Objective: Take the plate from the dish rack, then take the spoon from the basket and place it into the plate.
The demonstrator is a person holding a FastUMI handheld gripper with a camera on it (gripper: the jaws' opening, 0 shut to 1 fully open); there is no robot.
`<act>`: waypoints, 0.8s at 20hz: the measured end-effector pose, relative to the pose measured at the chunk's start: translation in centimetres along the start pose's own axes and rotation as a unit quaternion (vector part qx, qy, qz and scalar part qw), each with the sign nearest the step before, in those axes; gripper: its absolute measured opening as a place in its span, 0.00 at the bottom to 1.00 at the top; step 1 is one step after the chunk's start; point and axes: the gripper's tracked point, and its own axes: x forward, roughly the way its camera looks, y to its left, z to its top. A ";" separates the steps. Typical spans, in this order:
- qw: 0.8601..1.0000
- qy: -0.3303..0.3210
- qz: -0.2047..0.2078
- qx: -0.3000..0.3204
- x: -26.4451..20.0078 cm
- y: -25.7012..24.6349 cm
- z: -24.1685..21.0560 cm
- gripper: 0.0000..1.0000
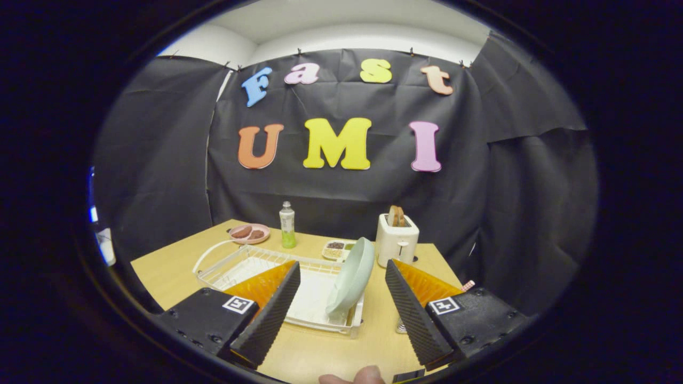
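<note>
Fingertip (352,376) of the person at near table edge | gripper (341,306) spread wide, holding nothing | pale green round plate (352,280) upright on edge in white wire dish rack (235,264), just ahead, so fingers can straddle its rim | spoon and basket: cannot tell

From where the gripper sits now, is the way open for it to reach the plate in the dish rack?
Probably yes. The gripper is open, and the plate stands on edge in the dish rack just ahead, between the fingers' lines. Nothing lies between; the toaster and bottle sit beyond.
</note>
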 end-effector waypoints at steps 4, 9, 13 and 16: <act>0.997 0.083 -0.004 0.003 3.3 -1.7 2.7 1.00; 0.980 0.197 0.006 0.013 7.9 -2.3 3.2 1.00; 0.968 0.249 0.004 0.028 10.7 -2.6 2.6 1.00; 0.956 0.289 0.004 0.051 12.4 -2.6 0.6 1.00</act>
